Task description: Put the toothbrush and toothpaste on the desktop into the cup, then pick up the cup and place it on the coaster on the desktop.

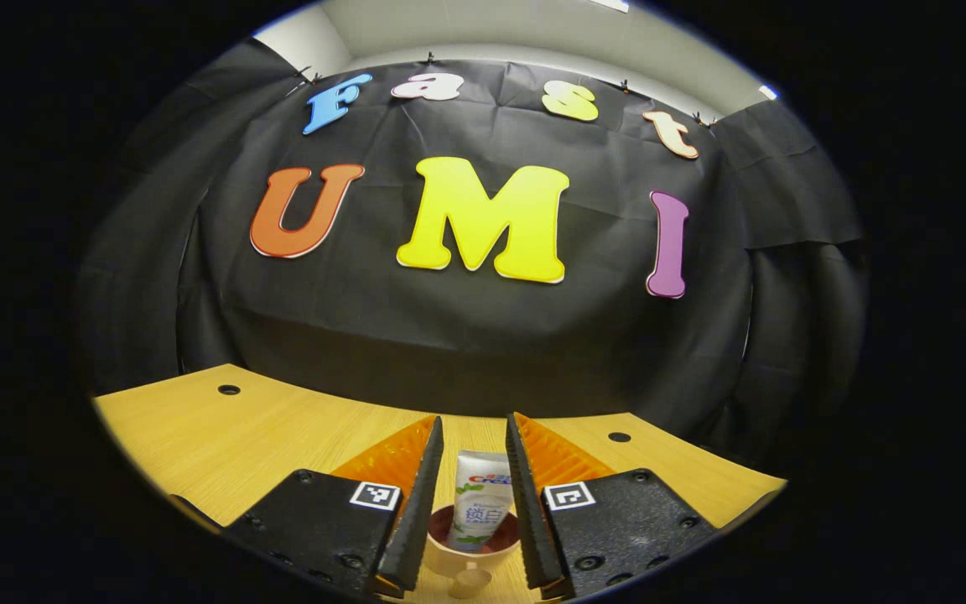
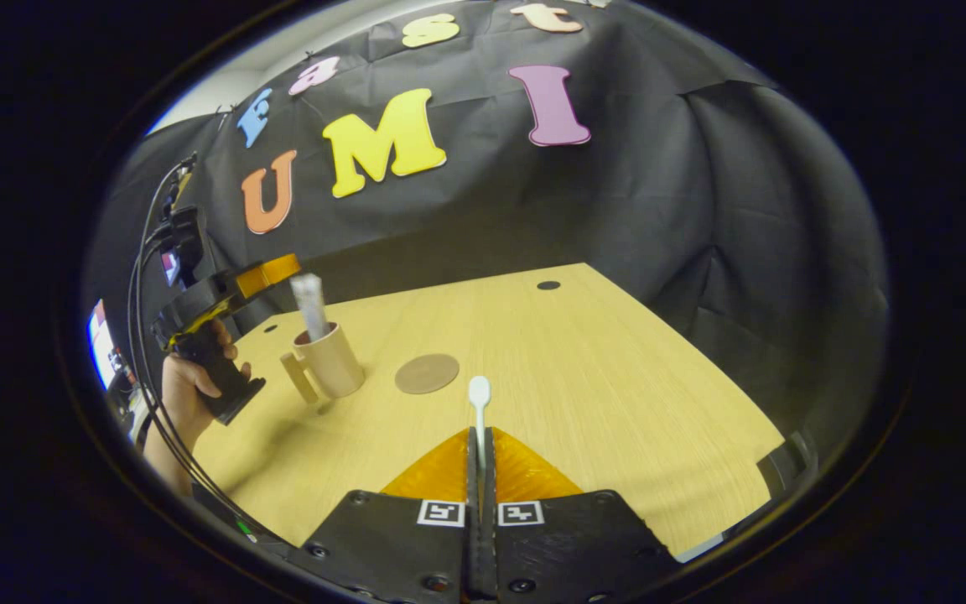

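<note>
The toothpaste [image 1: 480,503] stands upright in the cup [image 1: 473,554], and the left gripper [image 1: 473,495] hangs right over it, its two fingers on either side of the tube with a slim gap showing on each, so parted and not squeezing, by the look of it. In the right gripper view that same left gripper [image 2: 269,273] sits above the cup [image 2: 328,362], a hand [image 2: 189,382] round its handle, and the tube [image 2: 311,306] pokes out of the mug's mouth at a slight lean. Over on the other side, the right gripper [image 2: 480,457] has its fingers pressed together on the toothbrush [image 2: 480,403], the head sticking out ahead of the tips, held up off the desktop [image 2: 617,377]. The coaster [image 2: 427,373] lies bare on the wood, just beside the cup but not under it. So my reading: the paste is in, the brush is in hand and has yet to get into the cup, and the cup has yet to land on that coaster.
</note>
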{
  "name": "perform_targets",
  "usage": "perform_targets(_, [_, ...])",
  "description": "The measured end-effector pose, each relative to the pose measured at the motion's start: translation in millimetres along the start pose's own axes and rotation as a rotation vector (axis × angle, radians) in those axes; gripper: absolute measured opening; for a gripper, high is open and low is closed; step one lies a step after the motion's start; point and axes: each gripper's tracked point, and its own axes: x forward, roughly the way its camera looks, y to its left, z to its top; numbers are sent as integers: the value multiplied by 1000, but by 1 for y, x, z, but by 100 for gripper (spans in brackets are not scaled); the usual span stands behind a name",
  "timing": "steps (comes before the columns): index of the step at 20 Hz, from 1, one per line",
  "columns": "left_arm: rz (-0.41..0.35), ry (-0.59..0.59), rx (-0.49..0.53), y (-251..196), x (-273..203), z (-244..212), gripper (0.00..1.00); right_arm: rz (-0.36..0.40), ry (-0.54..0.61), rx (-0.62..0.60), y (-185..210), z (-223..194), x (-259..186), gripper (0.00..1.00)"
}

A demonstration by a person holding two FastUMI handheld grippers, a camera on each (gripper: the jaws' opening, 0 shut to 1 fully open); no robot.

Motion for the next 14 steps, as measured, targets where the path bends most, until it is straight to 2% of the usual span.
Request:
perform_targets(2, [6,-16,12,4,-10,9,72,7,-9,-15,6,3,0,0])
perform_targets(3, [7,-18,19,4,-15,11,75,15,-15,-20,10,6,1,0])
perform_targets(5, [28,-12,34,13,-28,12,99,44,-37,-39,25,15,3,0])
perform_targets(9, [65,5,8,35,-58,9,100,154,-105,-64,77,47,12,0])
perform_targets(14, [121,63,-12,71,-101,-8,98,311,-243,-87,167,105,27,0])
